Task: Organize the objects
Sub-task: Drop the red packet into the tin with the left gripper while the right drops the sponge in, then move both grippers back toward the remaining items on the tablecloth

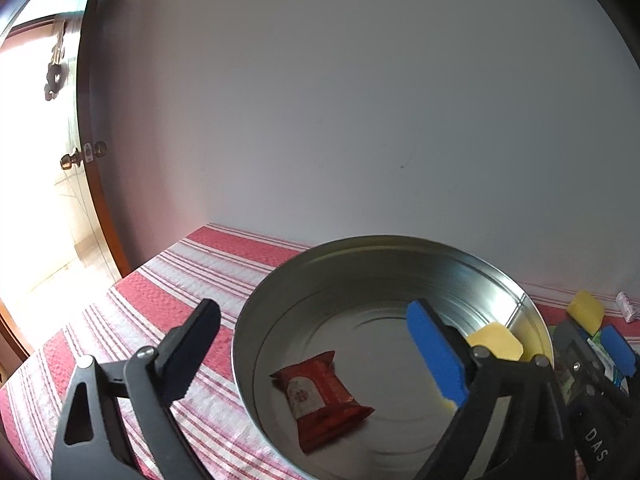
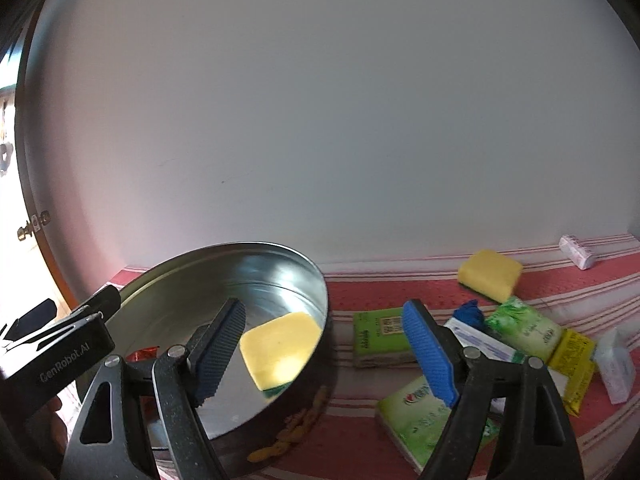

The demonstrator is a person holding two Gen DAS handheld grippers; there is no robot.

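On the counter [image 1: 168,280], covered by a red-and-white striped cloth, stands a round metal tin [image 1: 532,316], the landmark for both views.

Left wrist view: the left gripper [image 1: 316,354] is spread wide, with its black finger outside the tin's left wall and its blue finger over the tin's interior; nothing is between the pads. A red wrapped packet [image 1: 320,394] lies flat on the tin's floor, toward the near left. A yellow sponge [image 1: 498,344] rests inside against the right wall. Beyond the right wall, part of the right gripper [image 1: 596,344] shows, along with a second yellow sponge [image 1: 586,310] and a small white packet [image 1: 626,306] near the wall of the room. To the left of the tin a dark door frame [image 1: 92,184] borders a bright opening.

Right wrist view: the right gripper [image 2: 326,354] is also parted and holds nothing; its dark finger sits over the tin [image 2: 316,280], its blue finger outside the right wall. The sponge in the tin [image 2: 280,346] leans against that wall, and only a corner of the red packet [image 2: 142,354] is visible. This view alone shows the heap right of the tin: green tissue packs [image 2: 416,412], a green box [image 2: 378,332], a yellow packet [image 2: 574,364], a blue item [image 2: 470,314], the other sponge [image 2: 490,274] and the white packet [image 2: 576,252]. The left gripper's body [image 2: 60,356] enters at the left edge.
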